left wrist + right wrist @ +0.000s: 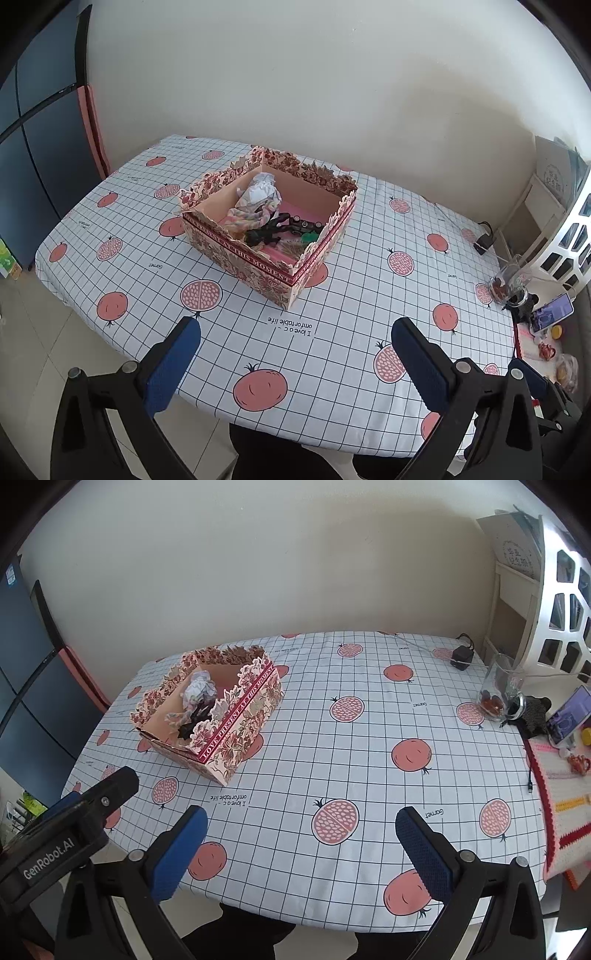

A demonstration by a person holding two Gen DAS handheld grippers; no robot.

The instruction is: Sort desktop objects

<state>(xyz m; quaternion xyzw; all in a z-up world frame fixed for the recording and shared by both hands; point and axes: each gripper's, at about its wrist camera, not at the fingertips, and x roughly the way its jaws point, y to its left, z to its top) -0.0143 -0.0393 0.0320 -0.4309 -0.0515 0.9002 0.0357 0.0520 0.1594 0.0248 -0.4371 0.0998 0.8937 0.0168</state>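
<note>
A floral cardboard box (236, 254) stands on the table with the pomegranate cloth (332, 354). Inside lie crumpled white paper (258, 190), a pastel rope (243, 218), a black toy (264, 234), a green item (308, 238) and other small things. The box also shows in the right wrist view (236, 734), to the left. My left gripper (295, 332) is open and empty, above the near table edge, short of the box. My right gripper (301, 821) is open and empty over the near table. The left gripper's body (74, 830) shows at the left in the right wrist view.
A glass mug (500, 688), a black charger with cable (461, 657), a phone on a stand (567, 714) and a knitted mat (565, 805) are at the right side. A white shelf (561, 602) stands beyond. A dark cabinet (37, 155) is at the left.
</note>
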